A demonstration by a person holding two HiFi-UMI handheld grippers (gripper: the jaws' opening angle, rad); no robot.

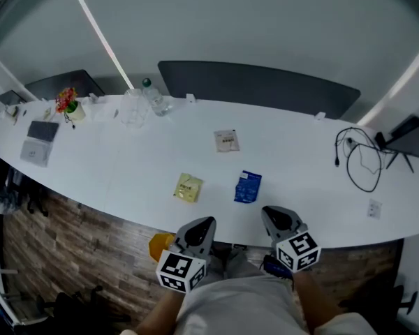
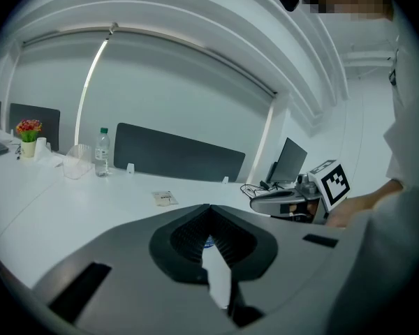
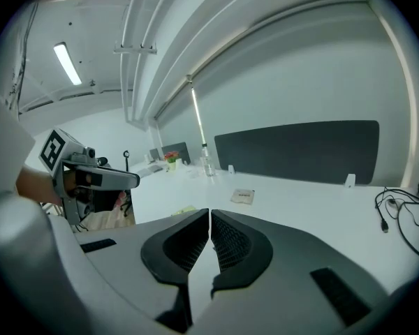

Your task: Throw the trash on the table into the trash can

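As we stand at the table (image 1: pixel 112 173), our left gripper (image 1: pixel 202 223) is closed, empty. Ahead on it lie a yellow packet (image 1: pixel 188 188), a white packet (image 1: pixel 227 140) farther back, a blue packet (image 1: pixel 248 186). Right gripper (image 1: pixel 274 215): jaws together, empty.

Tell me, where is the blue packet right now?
In the head view the blue packet lies near the white table's front edge, just ahead of the right gripper, with the yellow packet to its left.
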